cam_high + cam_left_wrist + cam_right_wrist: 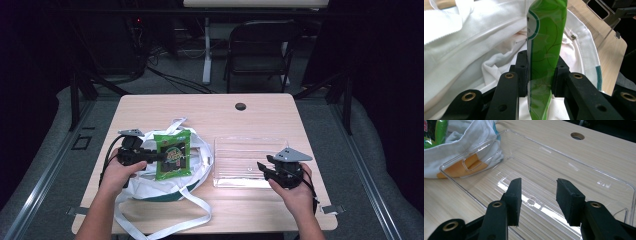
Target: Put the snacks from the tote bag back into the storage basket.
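Note:
A green snack packet (172, 154) hangs over the open mouth of a white cloth tote bag (165, 187) at the table's left. My left gripper (159, 157) is shut on the packet's left edge; in the left gripper view the packet (546, 42) stands upright between the black pads (522, 72), with the bag's white cloth (474, 45) behind it. My right gripper (262, 167) is open at the near right corner of a clear plastic tray (250, 142). In the right gripper view its jaws (539, 195) stand apart over the tray's ribbed floor (554, 185), holding nothing.
The tote's white straps (172, 220) trail toward the table's front edge. A round cable hole (240, 106) sits near the far edge. A dark folding chair (260, 50) stands behind the table. Bare wood lies beyond the tray and bag.

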A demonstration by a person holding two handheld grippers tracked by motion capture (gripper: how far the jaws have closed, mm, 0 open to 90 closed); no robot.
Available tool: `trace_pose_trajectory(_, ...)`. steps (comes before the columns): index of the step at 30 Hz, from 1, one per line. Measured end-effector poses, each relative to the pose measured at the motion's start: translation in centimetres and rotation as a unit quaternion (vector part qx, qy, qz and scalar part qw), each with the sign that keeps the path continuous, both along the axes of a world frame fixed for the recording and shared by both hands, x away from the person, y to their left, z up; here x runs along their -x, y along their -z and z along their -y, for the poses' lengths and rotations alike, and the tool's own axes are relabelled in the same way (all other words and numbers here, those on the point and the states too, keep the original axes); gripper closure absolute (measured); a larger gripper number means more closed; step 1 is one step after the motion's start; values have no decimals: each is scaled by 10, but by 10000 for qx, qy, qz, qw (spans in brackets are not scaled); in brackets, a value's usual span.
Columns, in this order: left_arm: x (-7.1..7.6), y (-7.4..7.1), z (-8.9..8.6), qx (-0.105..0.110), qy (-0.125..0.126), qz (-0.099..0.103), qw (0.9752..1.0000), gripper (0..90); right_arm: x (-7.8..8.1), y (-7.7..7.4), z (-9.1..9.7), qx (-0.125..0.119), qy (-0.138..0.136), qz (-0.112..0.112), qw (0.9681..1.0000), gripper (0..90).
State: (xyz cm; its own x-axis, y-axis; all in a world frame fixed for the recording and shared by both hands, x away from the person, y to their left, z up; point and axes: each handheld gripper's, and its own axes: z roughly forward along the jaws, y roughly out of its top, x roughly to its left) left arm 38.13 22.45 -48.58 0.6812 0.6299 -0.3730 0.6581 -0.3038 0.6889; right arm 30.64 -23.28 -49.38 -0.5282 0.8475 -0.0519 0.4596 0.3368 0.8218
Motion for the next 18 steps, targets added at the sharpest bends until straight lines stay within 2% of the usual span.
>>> trace_pose_trajectory(9, 3, -6, 2, 9, -49, 227, 9997, 725, -1, 2, -1, 24, -95, -123, 9999, 568)
trace_pose_trajectory(18, 6, -11, 7, 14, -57, 437, 9990, 725, 1, 2, -4, 77, -248, -119, 9996, 617)
